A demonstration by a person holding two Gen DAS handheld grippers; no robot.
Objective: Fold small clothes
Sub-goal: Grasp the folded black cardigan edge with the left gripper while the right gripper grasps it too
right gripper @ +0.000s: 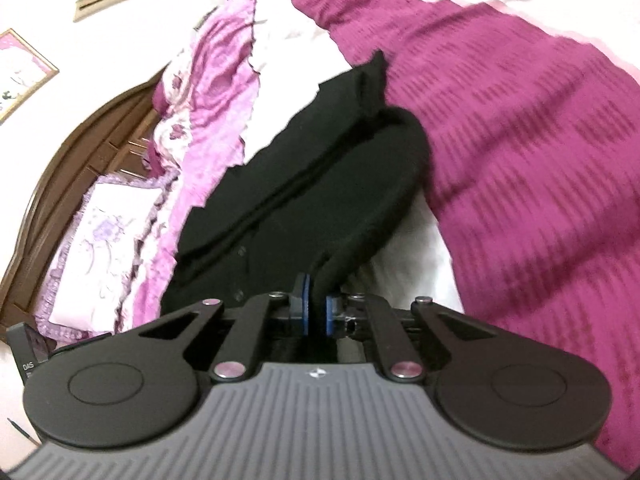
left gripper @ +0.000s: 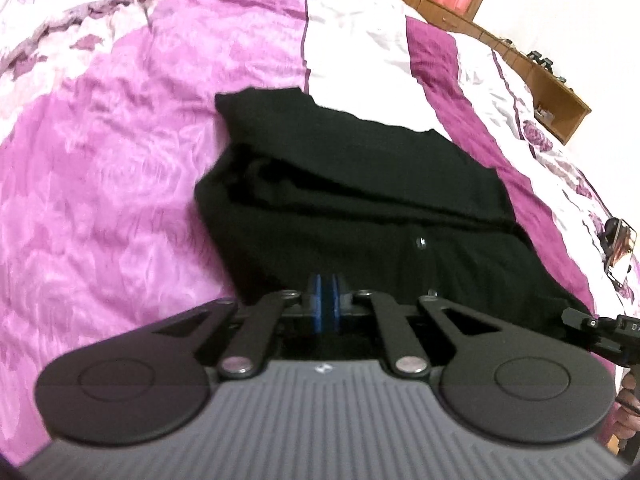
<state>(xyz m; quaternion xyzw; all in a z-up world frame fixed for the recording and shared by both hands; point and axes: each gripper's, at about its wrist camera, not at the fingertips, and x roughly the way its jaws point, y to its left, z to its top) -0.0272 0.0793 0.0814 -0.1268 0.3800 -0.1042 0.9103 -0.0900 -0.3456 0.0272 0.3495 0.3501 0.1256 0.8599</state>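
A black buttoned garment (left gripper: 352, 200) lies partly folded on the pink and magenta quilt (left gripper: 120, 160). My left gripper (left gripper: 327, 300) is shut, its blue pads pinching the garment's near edge. In the right wrist view the same garment (right gripper: 304, 184) stretches away over the quilt (right gripper: 520, 140). A rolled fold of its near edge rises into my right gripper (right gripper: 319, 308), which is shut on it. The right gripper's tip also shows at the far right of the left wrist view (left gripper: 600, 328).
A wooden headboard (right gripper: 80, 128) and a floral pillow (right gripper: 108, 232) lie to the left in the right wrist view. A wooden shelf (left gripper: 540, 72) runs along the wall beyond the bed. A small shiny object (left gripper: 620, 248) rests near the quilt's right edge.
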